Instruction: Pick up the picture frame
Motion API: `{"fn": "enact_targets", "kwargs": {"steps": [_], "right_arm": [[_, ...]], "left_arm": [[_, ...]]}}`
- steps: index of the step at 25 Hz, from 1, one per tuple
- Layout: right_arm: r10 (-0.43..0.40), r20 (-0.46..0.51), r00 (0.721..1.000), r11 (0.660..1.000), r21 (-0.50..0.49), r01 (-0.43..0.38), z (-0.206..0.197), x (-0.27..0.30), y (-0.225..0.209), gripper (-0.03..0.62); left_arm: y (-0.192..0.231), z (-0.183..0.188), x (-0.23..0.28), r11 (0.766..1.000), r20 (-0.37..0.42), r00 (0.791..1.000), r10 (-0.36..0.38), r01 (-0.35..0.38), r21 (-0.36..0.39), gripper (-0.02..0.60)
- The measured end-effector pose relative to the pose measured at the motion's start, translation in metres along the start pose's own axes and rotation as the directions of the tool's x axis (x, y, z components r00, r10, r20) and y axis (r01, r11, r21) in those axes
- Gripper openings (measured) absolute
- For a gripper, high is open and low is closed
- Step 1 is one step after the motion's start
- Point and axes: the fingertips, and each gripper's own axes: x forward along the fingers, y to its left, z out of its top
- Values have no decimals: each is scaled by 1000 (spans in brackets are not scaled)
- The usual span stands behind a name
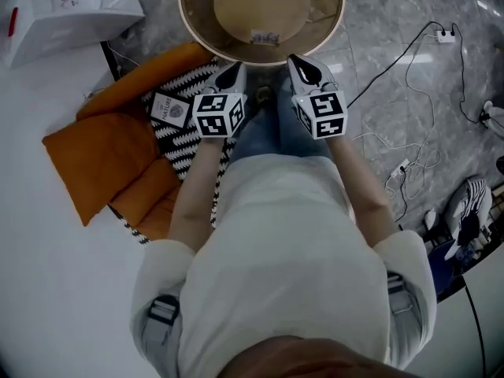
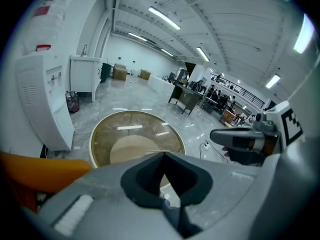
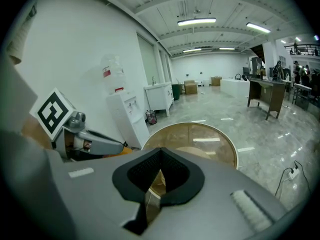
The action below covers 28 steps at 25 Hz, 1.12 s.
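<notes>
The picture frame (image 1: 264,37), small and pale, stands near the front edge of a round glass-topped table (image 1: 193,24). Both grippers hang side by side over the person's lap, just short of that edge. The left gripper (image 1: 231,75) is shut and holds nothing; in its own view its dark jaws (image 2: 164,155) meet in front of the table (image 2: 100,134). The right gripper (image 1: 303,71) is shut and empty too, its jaws (image 3: 160,152) closed before the table (image 3: 227,144). In both gripper views the jaws hide the frame.
Orange cushions (image 1: 102,156) and a black-and-white striped cloth (image 1: 185,136) lie at the left. A white water dispenser (image 2: 42,99) stands left of the table. Cables and a power strip (image 1: 405,164) trail over the marble floor at the right, beside a shoe (image 1: 472,203).
</notes>
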Motion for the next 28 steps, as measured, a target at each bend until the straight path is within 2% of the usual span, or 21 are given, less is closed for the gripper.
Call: {"fn": "enact_targets", "kwargs": {"steps": [15,19,21,26,28], "right_arm": [[45,-159,986,999,14,-43,-83,73,-17,2],[50,-203,978,998,38,-43,-104,87,-22,38],[50,-226,973,998,45,-40,-116,95,-25,66],[46,-268,962,998,59,-31,-142,118,-33,132],[40,-283,958,998,58,-24,-150,125,-37,152]], "left_arm": [[38,-48,79,1000,-133,991,9,-8,8,0],[45,-63,98,1000,-177,984,-2,4,11,1],[46,-69,108,1000,-198,980,-9,13,21,23],[53,-83,133,998,-225,974,-2,17,62,142],[56,-89,142,996,-241,971,3,19,90,164]]}}
